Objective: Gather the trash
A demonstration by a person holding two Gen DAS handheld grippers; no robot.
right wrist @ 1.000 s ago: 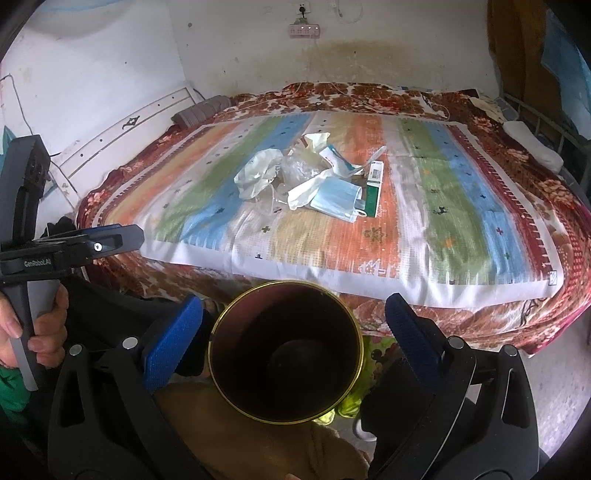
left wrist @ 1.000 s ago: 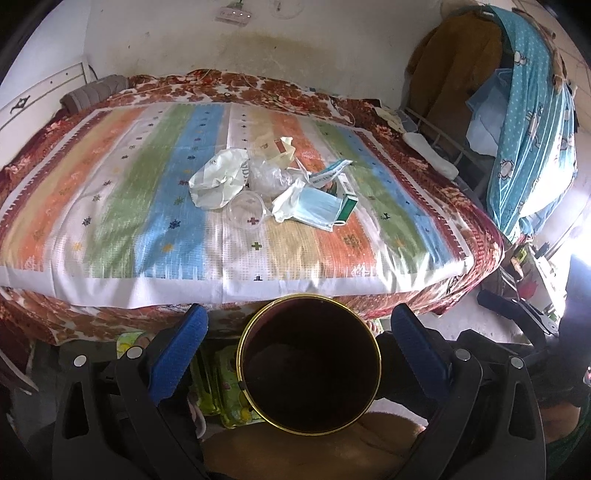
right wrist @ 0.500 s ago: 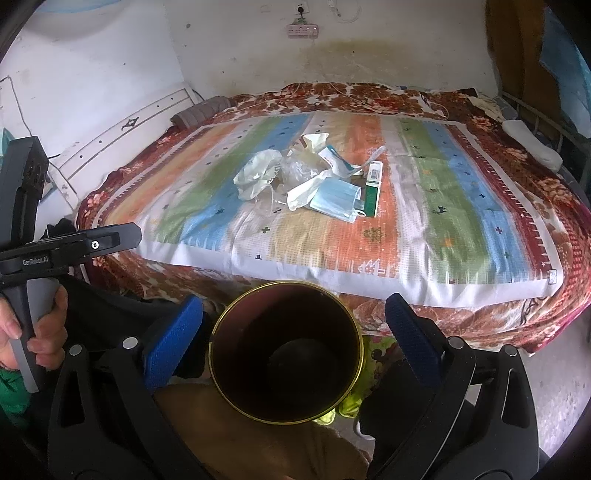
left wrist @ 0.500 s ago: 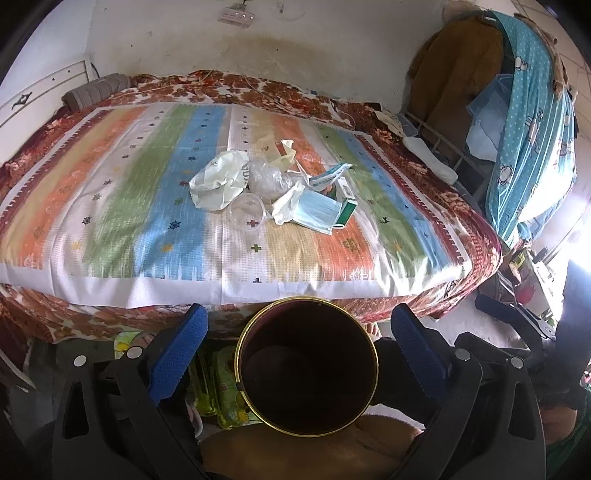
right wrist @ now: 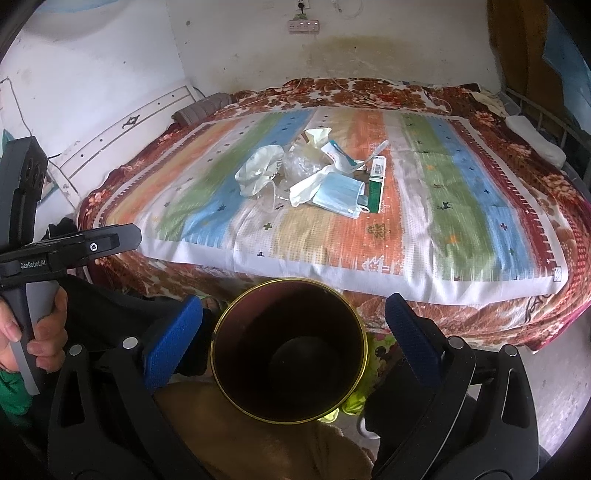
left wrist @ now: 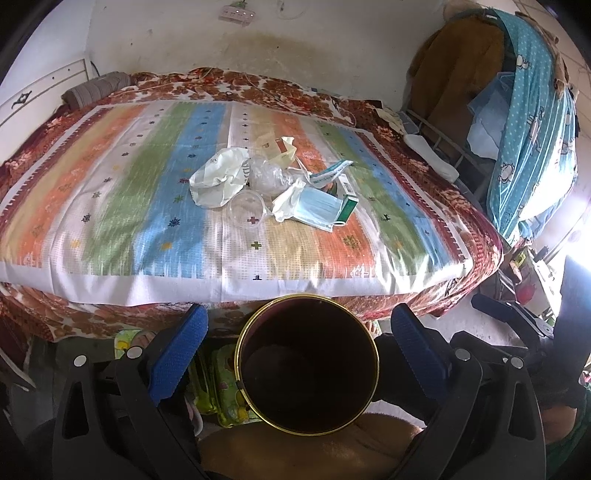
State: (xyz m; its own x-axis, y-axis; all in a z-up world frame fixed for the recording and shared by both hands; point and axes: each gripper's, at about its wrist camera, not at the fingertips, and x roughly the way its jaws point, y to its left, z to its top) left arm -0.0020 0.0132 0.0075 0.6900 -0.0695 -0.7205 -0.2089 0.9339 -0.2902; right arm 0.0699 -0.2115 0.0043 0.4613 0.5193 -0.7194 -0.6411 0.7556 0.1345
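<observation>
Trash [left wrist: 280, 184] on bed [left wrist: 110, 206] | bin [left wrist: 308, 373] between spread fingers [left wrist: 177, 354]

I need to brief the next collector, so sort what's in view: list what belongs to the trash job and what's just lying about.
Belongs to the job:
- blue face mask
- crumpled white bag
- clear plastic cup
- green and white carton
- crumpled clear plastic
- gold-rimmed bin

Just lying about:
- striped bedspread
- grey rolled cloth
- hanging turquoise cloth
- power strip
</observation>
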